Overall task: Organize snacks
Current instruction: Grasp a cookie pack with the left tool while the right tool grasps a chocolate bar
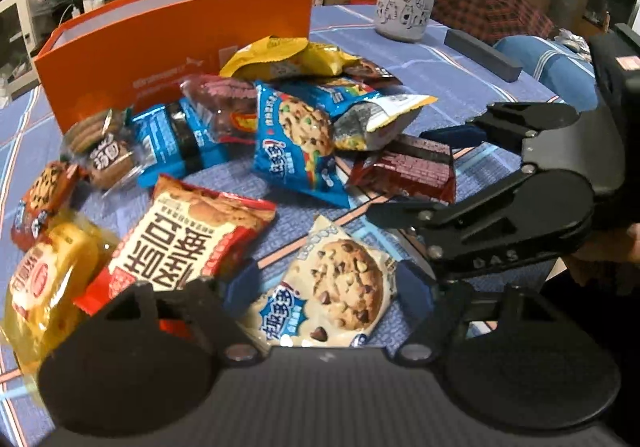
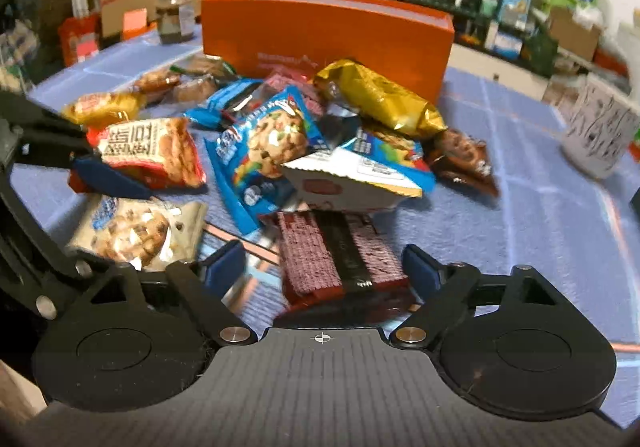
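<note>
Left wrist view
Left gripper (image 1: 326,289): wide open, holding nothing, one blue finger on each side of the white chocolate-chip cookie pack (image 1: 332,289).
Right gripper (image 1: 404,171): open, holding nothing, by the dark red wafer pack (image 1: 416,169).
Snack pile (image 1: 288,119): on the blue tablecloth (image 1: 460,63), in front of the orange box (image 1: 160,55).
Cat mug (image 1: 404,7): farther back.

Right wrist view
Right gripper (image 2: 324,271): wide open, holding nothing, fingers on both sides of the dark red wafer pack (image 2: 320,251).
Orange box (image 2: 328,35): behind the pile.
</note>
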`<action>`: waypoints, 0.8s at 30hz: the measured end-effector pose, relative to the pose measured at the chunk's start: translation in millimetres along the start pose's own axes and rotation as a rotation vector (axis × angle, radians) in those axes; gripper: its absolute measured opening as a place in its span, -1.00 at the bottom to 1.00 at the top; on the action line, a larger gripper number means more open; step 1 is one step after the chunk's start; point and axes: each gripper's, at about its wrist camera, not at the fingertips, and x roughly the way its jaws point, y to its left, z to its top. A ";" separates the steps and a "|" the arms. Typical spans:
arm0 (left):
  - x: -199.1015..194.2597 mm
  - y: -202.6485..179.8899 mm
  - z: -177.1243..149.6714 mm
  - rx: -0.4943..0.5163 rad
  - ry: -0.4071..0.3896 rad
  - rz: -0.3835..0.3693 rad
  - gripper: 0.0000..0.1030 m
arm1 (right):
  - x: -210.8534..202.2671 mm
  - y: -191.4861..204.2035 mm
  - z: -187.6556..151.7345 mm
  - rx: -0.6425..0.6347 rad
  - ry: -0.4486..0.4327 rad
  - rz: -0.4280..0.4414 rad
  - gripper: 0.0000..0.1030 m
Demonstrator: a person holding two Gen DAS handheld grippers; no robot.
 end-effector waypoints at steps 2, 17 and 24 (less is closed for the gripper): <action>-1.0 -1.5 -1.2 0.006 0.004 -0.019 0.42 | 0.4 -3.4 -0.6 0.019 -0.001 -0.006 0.44; -24.6 1.4 -6.0 -0.108 0.000 0.040 0.00 | -22.5 -2.1 -19.1 0.030 -0.027 0.056 -0.21; -53.5 13.0 16.4 -0.152 -0.055 0.016 0.00 | -66.3 -9.4 -25.9 0.117 -0.084 0.063 -0.21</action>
